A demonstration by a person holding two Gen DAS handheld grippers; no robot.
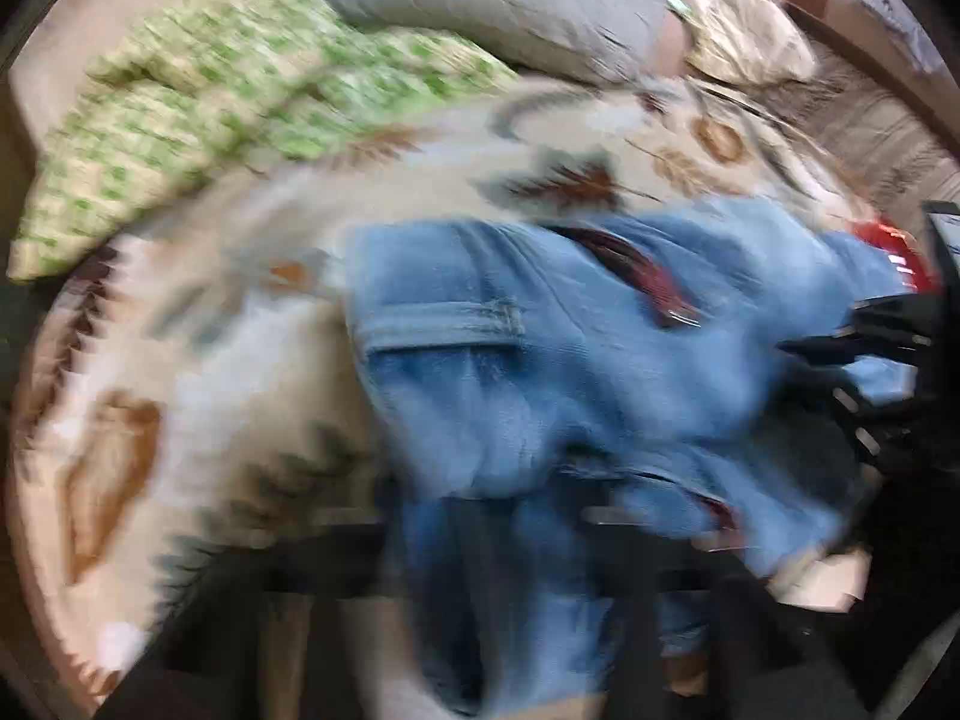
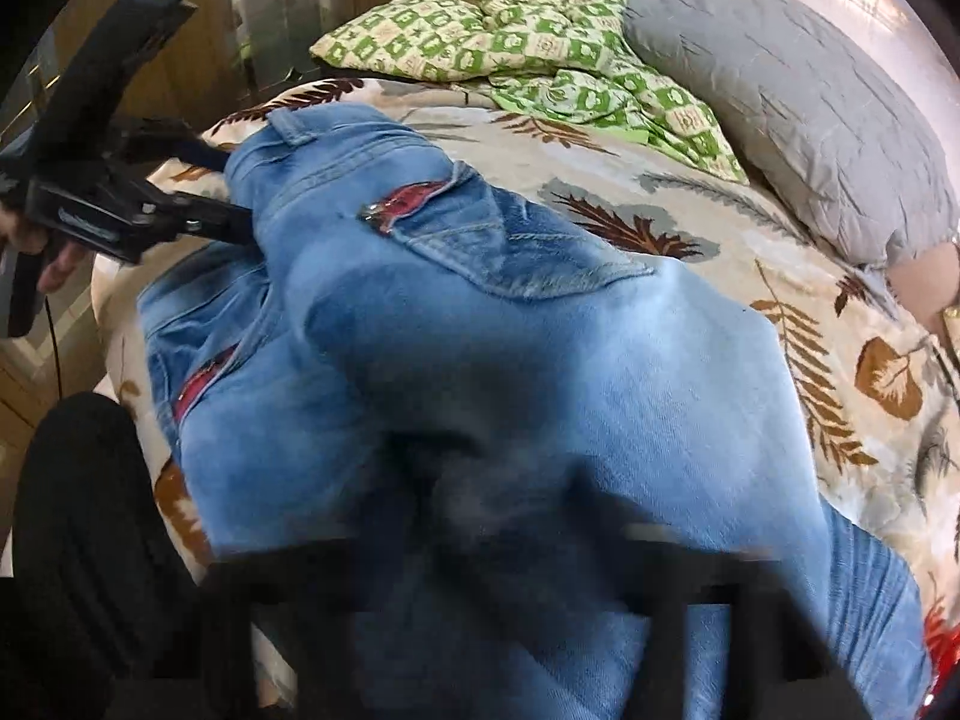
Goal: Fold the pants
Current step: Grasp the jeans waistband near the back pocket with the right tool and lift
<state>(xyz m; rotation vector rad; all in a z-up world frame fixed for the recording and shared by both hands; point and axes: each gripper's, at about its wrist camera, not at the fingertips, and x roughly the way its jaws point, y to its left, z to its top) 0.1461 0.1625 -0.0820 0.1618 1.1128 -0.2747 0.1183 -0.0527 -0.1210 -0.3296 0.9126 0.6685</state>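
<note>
While the jeans (image 2: pixel 480 312) drape mid-frame over the bed (image 2: pixel 780 276), we pinch denim in both tongs: left tongs (image 2: pixel 240 222), right tongs (image 2: pixel 498 540).

I find no legible text, label, brand, number or sign in either of my wrist views. The green-checked cloth (image 2: pixel 528 30) carries small printed motifs, but I cannot read them as characters. The left gripper (image 2: pixel 240 222) body shows a pale mark, too small and blurred to read. The jeans (image 2: pixel 480 330) show no readable tag.
</note>
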